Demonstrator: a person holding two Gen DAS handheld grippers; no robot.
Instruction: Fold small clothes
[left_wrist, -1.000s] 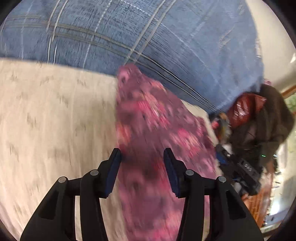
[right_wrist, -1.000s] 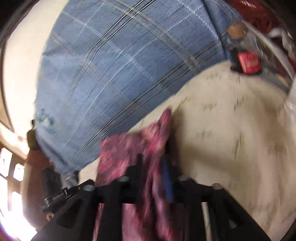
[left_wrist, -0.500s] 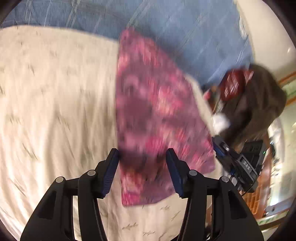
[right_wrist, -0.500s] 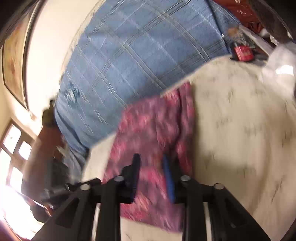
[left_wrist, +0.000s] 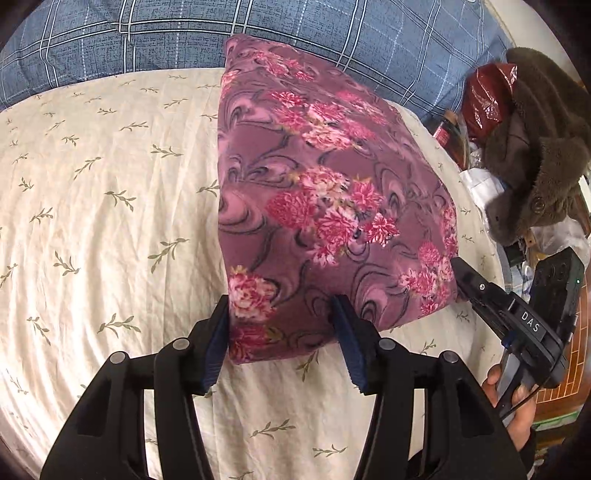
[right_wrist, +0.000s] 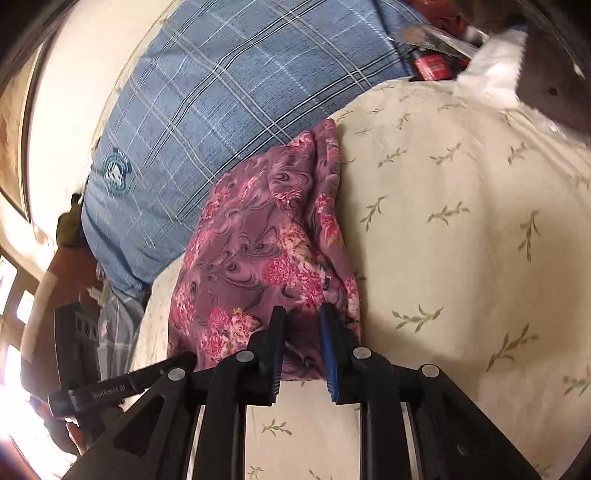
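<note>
Folded floral cloth (left_wrist: 325, 206) flat on leaf-print sheet (left_wrist: 103, 192), blue plaid pillow (left_wrist: 332, 33) behind, left gripper (left_wrist: 282, 338) jaws wide at near edge, right gripper (right_wrist: 303, 350) jaws narrowly apart, holding nothing

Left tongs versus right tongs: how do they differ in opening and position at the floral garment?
The left tongs gape wide, straddling the floral garment's near edge; the right tongs are open narrower. The left tongs sit at one near corner, the right tongs at the other. Both are open and low over the cream bedsheet.
</note>
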